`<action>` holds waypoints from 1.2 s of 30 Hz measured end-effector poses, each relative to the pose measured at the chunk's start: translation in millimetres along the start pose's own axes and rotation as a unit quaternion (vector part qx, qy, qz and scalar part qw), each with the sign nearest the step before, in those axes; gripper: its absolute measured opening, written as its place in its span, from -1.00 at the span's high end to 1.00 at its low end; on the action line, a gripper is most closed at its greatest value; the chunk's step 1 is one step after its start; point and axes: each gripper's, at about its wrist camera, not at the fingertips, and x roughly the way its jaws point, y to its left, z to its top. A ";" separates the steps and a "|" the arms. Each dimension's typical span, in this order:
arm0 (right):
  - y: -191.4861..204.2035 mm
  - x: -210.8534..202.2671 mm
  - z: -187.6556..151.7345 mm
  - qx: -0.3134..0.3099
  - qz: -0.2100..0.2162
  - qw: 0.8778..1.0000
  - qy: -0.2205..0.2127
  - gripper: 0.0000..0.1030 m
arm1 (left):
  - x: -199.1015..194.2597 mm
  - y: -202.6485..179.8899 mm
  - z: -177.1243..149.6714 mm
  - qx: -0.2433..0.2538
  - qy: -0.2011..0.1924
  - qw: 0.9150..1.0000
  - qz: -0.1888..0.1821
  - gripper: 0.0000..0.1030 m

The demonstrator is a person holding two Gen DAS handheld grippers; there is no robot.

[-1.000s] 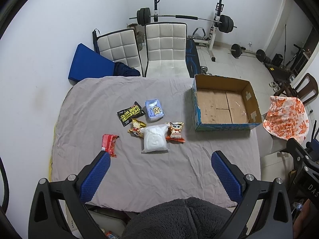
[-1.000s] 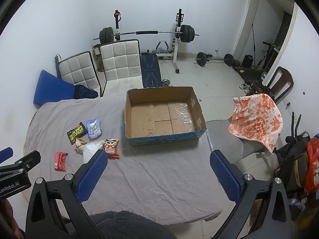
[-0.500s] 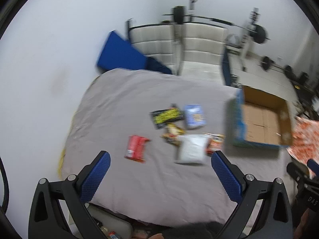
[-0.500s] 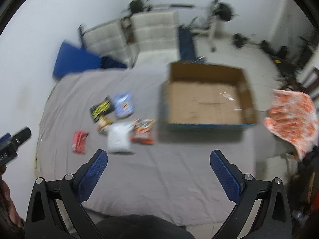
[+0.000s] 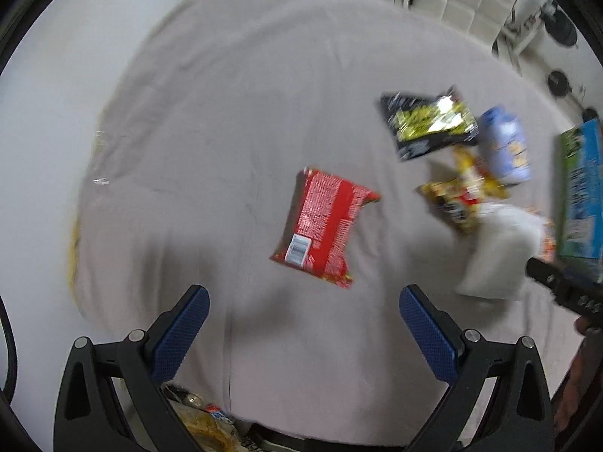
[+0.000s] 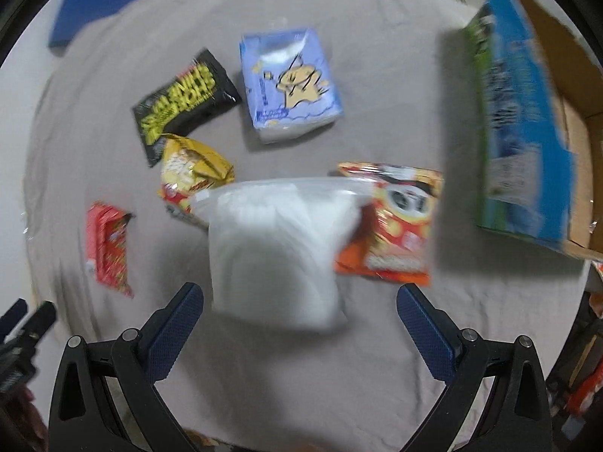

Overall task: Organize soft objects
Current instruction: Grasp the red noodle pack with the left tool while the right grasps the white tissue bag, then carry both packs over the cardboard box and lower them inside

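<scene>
The left gripper [image 5: 301,324] hangs with jaws spread wide above the grey cloth [image 5: 226,113], just short of the flat, crinkly red packet [image 5: 324,226]. The right gripper [image 6: 299,322], likewise spread and holding nothing, hovers at the near edge of the puffy white plastic bag [image 6: 279,248]. That bag overlaps a glossy yellow snack pouch [image 6: 192,173] and an orange one [image 6: 395,226]. Right of the white bag stands the cardboard box [image 6: 520,120].
</scene>
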 end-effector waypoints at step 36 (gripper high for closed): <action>78.8 53.8 -26.6 -0.024 -0.025 0.998 0.049 -0.37 | 93.5 -35.6 -10.4 0.030 0.040 0.998 -0.030 0.17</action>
